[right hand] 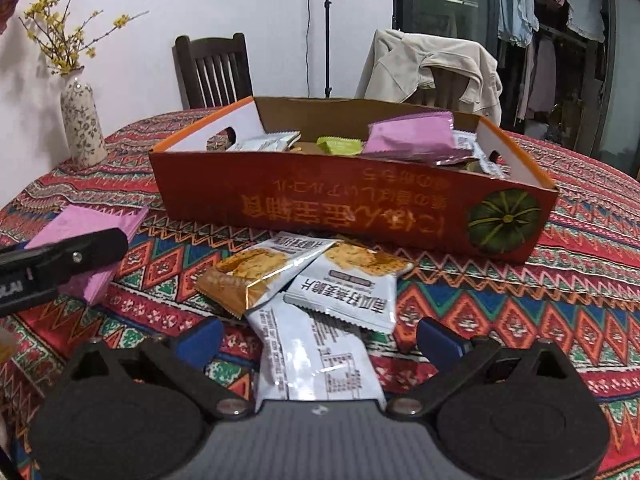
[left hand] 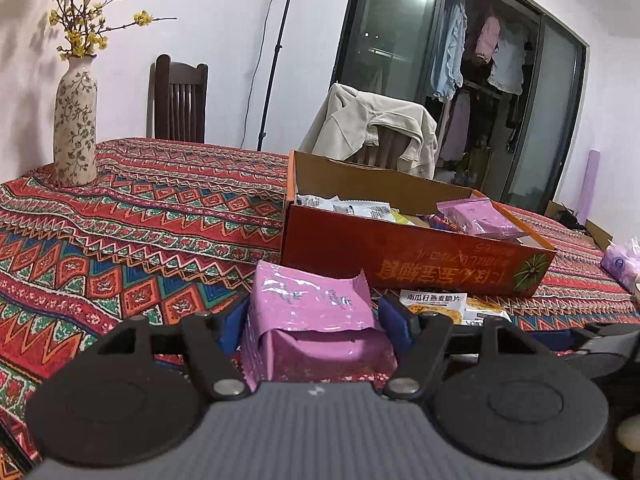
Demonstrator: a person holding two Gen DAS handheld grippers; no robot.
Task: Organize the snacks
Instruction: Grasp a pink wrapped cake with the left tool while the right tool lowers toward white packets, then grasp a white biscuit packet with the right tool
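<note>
My left gripper (left hand: 316, 314) is shut on a pink snack packet (left hand: 308, 312), its blue pads pressing both sides, just in front of the red cardboard box (left hand: 400, 258). The box holds several packets, with another pink packet (left hand: 478, 216) on top. In the right wrist view my right gripper (right hand: 320, 340) is open over white cracker packets (right hand: 316, 360) lying on the cloth before the box (right hand: 320, 208). One packet lies between its blue fingers (right hand: 200, 342). The left gripper and its pink packet (right hand: 84, 236) show at the left.
A patterned red tablecloth (left hand: 140, 232) covers the table. A floral vase (left hand: 75, 128) with yellow flowers stands at the far left. Two chairs stand behind the table, one draped with a beige jacket (left hand: 372, 128). A pale purple bag (left hand: 622, 260) lies at the right edge.
</note>
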